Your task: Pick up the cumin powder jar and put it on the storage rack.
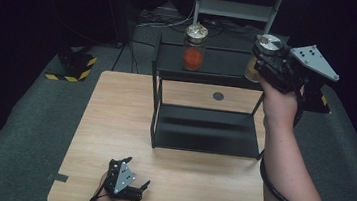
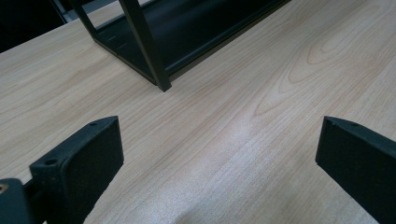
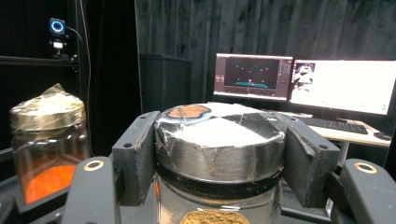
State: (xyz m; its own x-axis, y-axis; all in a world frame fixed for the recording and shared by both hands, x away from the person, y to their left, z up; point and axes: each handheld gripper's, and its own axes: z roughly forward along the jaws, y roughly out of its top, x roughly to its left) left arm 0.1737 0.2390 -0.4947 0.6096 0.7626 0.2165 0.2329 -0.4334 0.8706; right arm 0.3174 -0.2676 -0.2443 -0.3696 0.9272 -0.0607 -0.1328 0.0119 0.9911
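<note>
Up at one o'clock, my right gripper (image 1: 266, 57) clamps its jaws on the lid of a jar of brown powder (image 3: 219, 154) over the black rack's (image 1: 203, 133) top shelf, beside a jar of orange powder (image 1: 194, 47). My left gripper (image 1: 143, 186) rests at seven o'clock on the table (image 1: 114, 119), jaws wide apart and holding nothing

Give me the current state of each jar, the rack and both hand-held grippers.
Jar with brown powder: lidded, clamped at the lid, held by the rack's top shelf.
Jar with orange powder: lidded, upright on the top shelf.
Rack: lower shelf bare.
Right hand-held gripper: shut on the lid.
Left hand-held gripper: open, holding nothing, over the table.
</note>
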